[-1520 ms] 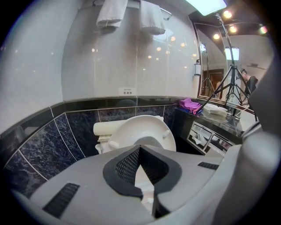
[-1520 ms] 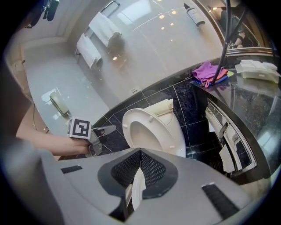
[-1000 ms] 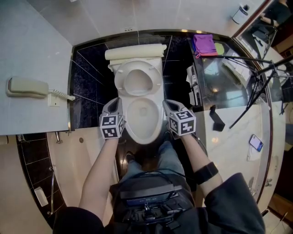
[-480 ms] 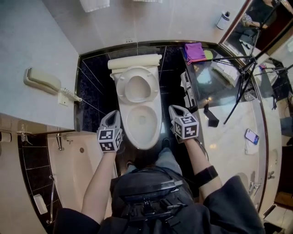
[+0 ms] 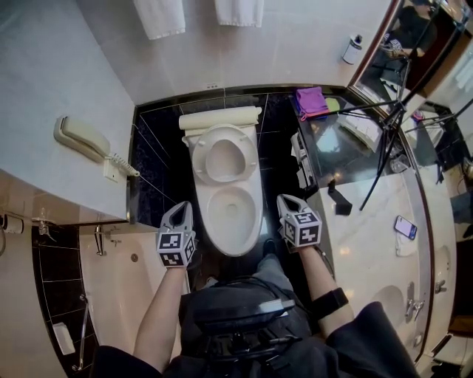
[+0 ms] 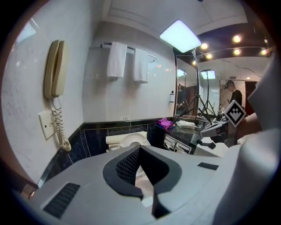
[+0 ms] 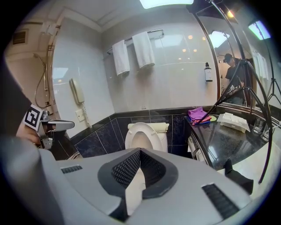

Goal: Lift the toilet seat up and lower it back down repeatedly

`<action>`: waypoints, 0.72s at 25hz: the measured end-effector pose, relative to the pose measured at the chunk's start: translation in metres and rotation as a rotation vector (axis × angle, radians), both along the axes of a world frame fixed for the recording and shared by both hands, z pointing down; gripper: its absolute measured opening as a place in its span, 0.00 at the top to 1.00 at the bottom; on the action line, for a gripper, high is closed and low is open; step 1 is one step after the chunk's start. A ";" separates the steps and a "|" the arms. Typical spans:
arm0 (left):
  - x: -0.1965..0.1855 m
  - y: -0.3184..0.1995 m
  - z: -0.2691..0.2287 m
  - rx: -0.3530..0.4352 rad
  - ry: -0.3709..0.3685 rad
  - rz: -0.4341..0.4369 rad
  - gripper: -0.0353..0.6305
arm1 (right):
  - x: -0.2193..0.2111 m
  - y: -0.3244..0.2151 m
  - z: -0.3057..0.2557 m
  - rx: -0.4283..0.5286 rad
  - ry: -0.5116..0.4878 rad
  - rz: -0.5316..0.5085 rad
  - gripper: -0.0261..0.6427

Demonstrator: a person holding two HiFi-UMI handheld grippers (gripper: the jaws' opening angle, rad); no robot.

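Towels (image 5: 161, 15) number two on the rail. There is one wall phone (image 5: 80, 138) and one toilet, whose toilet seat (image 5: 220, 159) stands raised against the tank. Only the head view shows the smartphone (image 5: 405, 227) on the counter, and your right gripper view faces the seat's opening head-on. You reach both forearms forward. Your left gripper (image 5: 179, 209) and right gripper (image 5: 288, 201) flank the bowl (image 5: 233, 214) without touching it, both angled downward, each with its jaws pressed together on nothing.
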State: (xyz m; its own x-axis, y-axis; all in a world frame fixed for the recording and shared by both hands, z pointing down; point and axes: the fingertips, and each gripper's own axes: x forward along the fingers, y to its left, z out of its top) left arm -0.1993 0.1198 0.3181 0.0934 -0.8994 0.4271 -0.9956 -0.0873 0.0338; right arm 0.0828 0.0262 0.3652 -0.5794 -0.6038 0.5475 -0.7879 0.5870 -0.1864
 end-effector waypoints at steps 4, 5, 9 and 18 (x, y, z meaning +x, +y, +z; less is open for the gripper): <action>0.001 0.007 0.001 0.002 0.002 0.002 0.95 | 0.000 0.004 0.000 0.000 0.000 -0.004 0.94; 0.001 0.008 0.002 0.001 0.010 -0.002 0.95 | 0.000 0.005 0.000 -0.001 0.001 -0.005 0.94; 0.000 0.012 0.008 -0.007 0.028 -0.021 0.95 | 0.001 0.006 0.003 -0.007 0.002 -0.007 0.94; 0.013 -0.001 0.016 -0.027 0.033 -0.011 0.95 | 0.006 -0.010 0.008 0.030 0.059 -0.009 0.94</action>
